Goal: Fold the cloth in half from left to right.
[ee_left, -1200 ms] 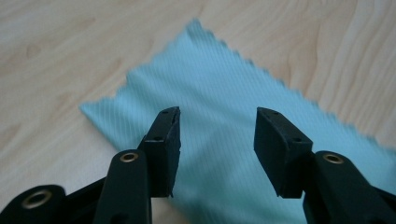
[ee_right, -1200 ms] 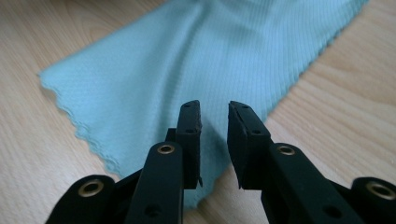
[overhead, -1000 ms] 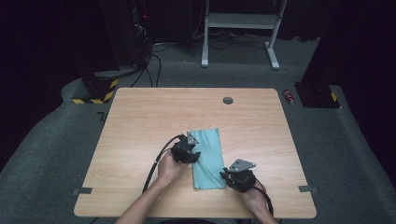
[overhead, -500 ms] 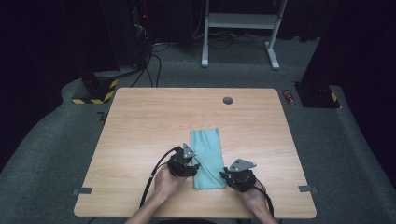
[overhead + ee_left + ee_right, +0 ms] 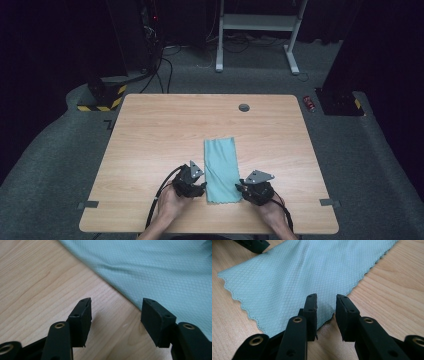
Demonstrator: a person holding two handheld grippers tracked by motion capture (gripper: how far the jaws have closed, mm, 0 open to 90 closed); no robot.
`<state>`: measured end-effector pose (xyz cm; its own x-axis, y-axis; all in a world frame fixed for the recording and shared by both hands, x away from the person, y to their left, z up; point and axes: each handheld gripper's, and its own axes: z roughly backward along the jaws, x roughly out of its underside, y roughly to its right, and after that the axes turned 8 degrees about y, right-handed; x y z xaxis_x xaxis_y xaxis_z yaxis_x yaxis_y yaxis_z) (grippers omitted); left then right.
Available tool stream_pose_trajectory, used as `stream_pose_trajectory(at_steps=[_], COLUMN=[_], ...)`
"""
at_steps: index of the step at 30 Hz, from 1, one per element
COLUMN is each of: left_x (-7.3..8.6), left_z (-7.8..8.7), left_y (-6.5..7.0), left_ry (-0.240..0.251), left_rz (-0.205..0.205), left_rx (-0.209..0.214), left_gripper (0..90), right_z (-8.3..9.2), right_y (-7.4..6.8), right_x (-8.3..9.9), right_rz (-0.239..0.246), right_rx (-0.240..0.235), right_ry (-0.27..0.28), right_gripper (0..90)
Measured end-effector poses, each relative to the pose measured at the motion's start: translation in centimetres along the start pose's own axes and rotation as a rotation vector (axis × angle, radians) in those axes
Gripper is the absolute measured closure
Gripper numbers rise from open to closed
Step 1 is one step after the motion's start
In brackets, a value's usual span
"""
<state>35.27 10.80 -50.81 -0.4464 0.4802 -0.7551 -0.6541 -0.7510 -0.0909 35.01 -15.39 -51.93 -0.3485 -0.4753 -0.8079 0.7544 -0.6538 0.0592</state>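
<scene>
A person's left hand (image 5: 170, 204) holds the left gripper (image 5: 196, 186) low over the near part of a wooden table (image 5: 150, 135), just off the left edge of a folded teal cloth (image 5: 221, 169). In the left gripper view its jaws stand spread, having just been opening, with bare wood between them and nothing pinched; the cloth's (image 5: 155, 270) edge runs close by one fingertip (image 5: 157, 320), and whether the two touch cannot be told.

The cloth lies flat as a long narrow strip near the table's middle, its scalloped short end toward the person and its far end pointing at a small round grommet (image 5: 244, 107) near the far edge.

At the cloth's near right corner sits the right gripper (image 5: 245, 189), carried by the right hand (image 5: 272, 210). In the right gripper view its jaws are parted by a narrow gap, straddling that corner of the cloth (image 5: 294, 277), which lies under and between the fingertips (image 5: 310, 310); the pads do not press on it.

Beyond the table, a red can (image 5: 310, 103) lies on the grey floor at right.
</scene>
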Motion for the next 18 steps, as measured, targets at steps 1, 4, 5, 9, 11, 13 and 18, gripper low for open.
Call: stream_pose_trajectory(at_steps=[1, 4, 5, 9, 11, 13, 18], left_x=[-0.1, -0.7, -1.0, -1.2, -0.8, -0.3, 0.8], left_z=[0.1, -0.3, -0.6, -1.5, -1.3, -0.7, 0.6], left_y=[0.1, 0.6, 0.8, 1.2, 1.3, 1.4, 1.3], left_ry=[0.021, 0.036, 0.038, 0.009, 0.021, 0.027, 0.011], left_rz=[0.015, 0.018, 0.011, -0.025, -0.039, -0.04, -0.014], left_rx=[0.022, 0.04, 0.036, -0.009, -0.024, -0.037, -0.035], left_gripper=[41.8, 38.7, 38.2, 38.1, 38.9, 41.1, 43.0], right_z=[0.0, 0.0, 0.0, 0.0, 0.0, 0.0, 0.0], right_y=[0.0, 0.0, 0.0, 0.1, 0.1, 0.1, 0.1], right_x=[0.0, 0.0, 0.0, 0.0, 0.0, 0.0, 0.0], right_rz=[-0.001, 0.001, 0.0, 0.0, -0.001, -0.004, -0.006], right_rx=[0.001, 0.002, 0.002, -0.001, -0.003, -0.004, -0.006], right_ry=[0.0, 0.001, 0.001, 0.0, 0.0, 0.001, 0.002], right_gripper=[70.7, 70.6, 70.6, 70.3, 70.2, 70.1, 69.9])
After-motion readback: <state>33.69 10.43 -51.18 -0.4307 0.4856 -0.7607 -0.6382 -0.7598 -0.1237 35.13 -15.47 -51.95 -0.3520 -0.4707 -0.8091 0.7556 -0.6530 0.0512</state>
